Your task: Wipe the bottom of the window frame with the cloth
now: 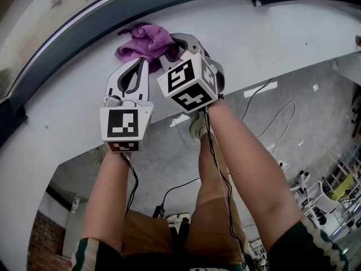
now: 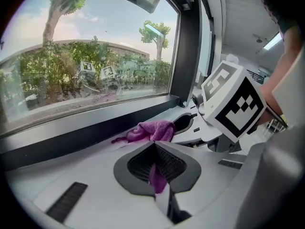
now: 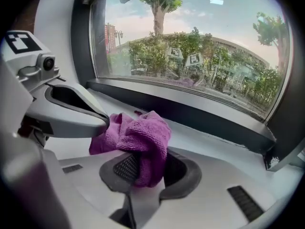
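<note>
Purple and plush, the cloth (image 1: 145, 40) is lying bunched on the white sill (image 1: 271, 38), just on the near side of the dark window frame (image 3: 190, 111). The right gripper (image 3: 143, 168) is biting a thick fold of it between closed jaws. The left gripper (image 2: 156, 173), just to its left, is pinching only a thin purple sliver, its jaws nearly together. The cloth is looking light, soft and floppy, likely bunching rather than sliding flat, so a fuller wad near its middle — not a loose corner — is looking like the surer hold for pressing along the frame's bottom.
</note>
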A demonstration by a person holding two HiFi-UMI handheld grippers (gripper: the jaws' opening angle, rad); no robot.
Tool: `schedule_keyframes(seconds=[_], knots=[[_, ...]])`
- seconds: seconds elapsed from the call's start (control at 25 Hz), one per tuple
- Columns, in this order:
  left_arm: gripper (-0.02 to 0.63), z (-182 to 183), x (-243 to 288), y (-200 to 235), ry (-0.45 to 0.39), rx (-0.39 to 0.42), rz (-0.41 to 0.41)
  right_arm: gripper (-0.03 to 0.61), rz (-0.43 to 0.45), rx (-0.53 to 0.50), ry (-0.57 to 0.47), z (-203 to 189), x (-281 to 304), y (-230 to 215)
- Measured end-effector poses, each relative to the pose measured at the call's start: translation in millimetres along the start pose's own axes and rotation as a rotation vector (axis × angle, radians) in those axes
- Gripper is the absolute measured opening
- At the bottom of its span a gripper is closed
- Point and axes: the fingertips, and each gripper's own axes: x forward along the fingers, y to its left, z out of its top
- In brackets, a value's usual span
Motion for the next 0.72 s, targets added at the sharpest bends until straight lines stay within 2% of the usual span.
schedule_keyframes(seconds=[0.36, 0.72], knots=[[0.009, 12.4, -3.8, -10.6, -0.016, 0.017, -0.030, 0.107, -0.048, 0.018, 0.000, -0.4, -23.6, -11.9], [0.009, 24.0, 33.9, -41.0, -0.022, 0.043, -0.058, 0.107, -0.074, 0.033, -0.011, -27.9, -33.6, -49.8]])
